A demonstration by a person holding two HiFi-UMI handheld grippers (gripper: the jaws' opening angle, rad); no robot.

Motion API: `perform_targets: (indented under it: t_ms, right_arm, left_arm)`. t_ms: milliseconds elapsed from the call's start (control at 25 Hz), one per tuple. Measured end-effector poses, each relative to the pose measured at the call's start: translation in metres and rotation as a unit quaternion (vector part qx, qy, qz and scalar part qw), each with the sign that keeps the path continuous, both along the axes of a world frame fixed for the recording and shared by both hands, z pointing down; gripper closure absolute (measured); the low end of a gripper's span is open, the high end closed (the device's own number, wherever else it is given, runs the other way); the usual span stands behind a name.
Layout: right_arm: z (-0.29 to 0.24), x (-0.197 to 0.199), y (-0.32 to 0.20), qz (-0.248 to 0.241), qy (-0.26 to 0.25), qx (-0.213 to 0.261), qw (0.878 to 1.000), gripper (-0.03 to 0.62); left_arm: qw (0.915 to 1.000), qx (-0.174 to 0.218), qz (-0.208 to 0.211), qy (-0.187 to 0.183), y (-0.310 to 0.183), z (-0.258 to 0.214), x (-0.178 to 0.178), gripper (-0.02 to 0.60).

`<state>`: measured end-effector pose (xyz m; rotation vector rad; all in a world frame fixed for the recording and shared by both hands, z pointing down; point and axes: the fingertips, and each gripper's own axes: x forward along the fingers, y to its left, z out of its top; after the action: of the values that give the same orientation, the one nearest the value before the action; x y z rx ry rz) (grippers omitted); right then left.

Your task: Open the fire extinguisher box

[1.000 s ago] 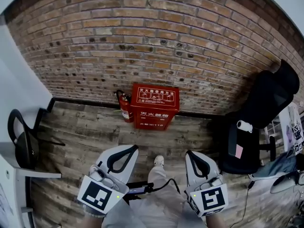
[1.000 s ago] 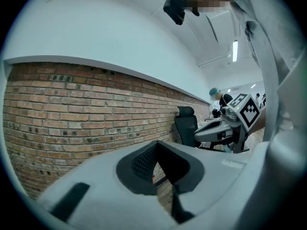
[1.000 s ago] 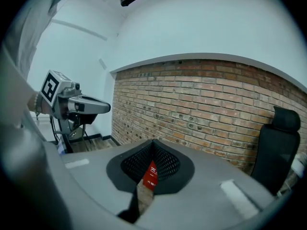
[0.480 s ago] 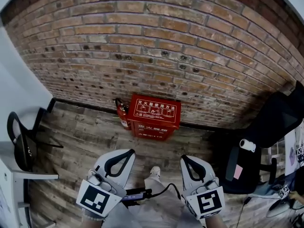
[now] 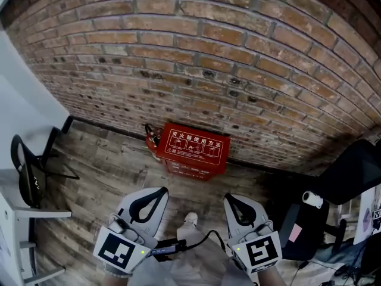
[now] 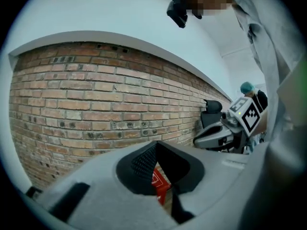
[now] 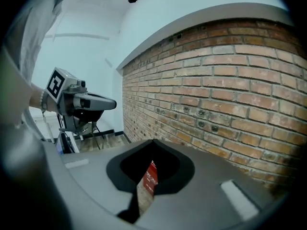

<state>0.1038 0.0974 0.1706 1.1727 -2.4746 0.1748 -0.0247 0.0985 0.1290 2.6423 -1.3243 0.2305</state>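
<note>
As I step closer, the fire extinguisher box (image 5: pixel 193 149) looms nearer than a second ago, lid down, on the floor (image 5: pixel 107 165) against the brick wall (image 5: pixel 238 70). My left hand-held gripper (image 5: pixel 163 190) and right hand-held gripper (image 5: pixel 228 197) are both closed, empty and well short of it, so the approach goes on.

Ahead of me a rough red-brown brick wall (image 5: pixel 238 52) fills most of the view, with a thin black skirting strip (image 5: pixel 107 128) along its foot. Below lies a weathered grey-brown wooden plank floor (image 5: pixel 101 165). A plain white wall (image 5: pixel 18 100) meets the brick at my left, near a black thin-framed chair (image 5: pixel 27 174). A black padded office chair (image 5: pixel 351 177) stands at my right. The light is even.
</note>
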Motion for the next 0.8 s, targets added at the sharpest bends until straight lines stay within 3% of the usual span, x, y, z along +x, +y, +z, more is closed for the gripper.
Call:
perform_targets:
  t_ms: [80,360,600,800]
  right_arm:
    - [0.007,0.0,-0.007,-0.011,0.001,-0.013,1.0,0.588]
    - [0.036,0.004,-0.024,0.005,-0.027,-0.053,0.998,0.588]
    - [0.061,0.0,-0.03,0.004,-0.024,-0.076,0.997,0.588]
    - [0.082,-0.001,-0.038,0.022,-0.02,-0.087,0.996,0.588]
  left_arm:
    - [0.9998,-0.004,-0.011,0.016,-0.008,-0.001,0.0,0.588]
    - [0.9997,-0.02,-0.016,-0.003,-0.025,0.013,-0.004,0.588]
    - [0.9987,-0.042,0.003,-0.028,-0.038,0.038,-0.002,0.588]
    - [0.9976,-0.064,0.023,-0.014,-0.048,0.058,0.004,0.588]
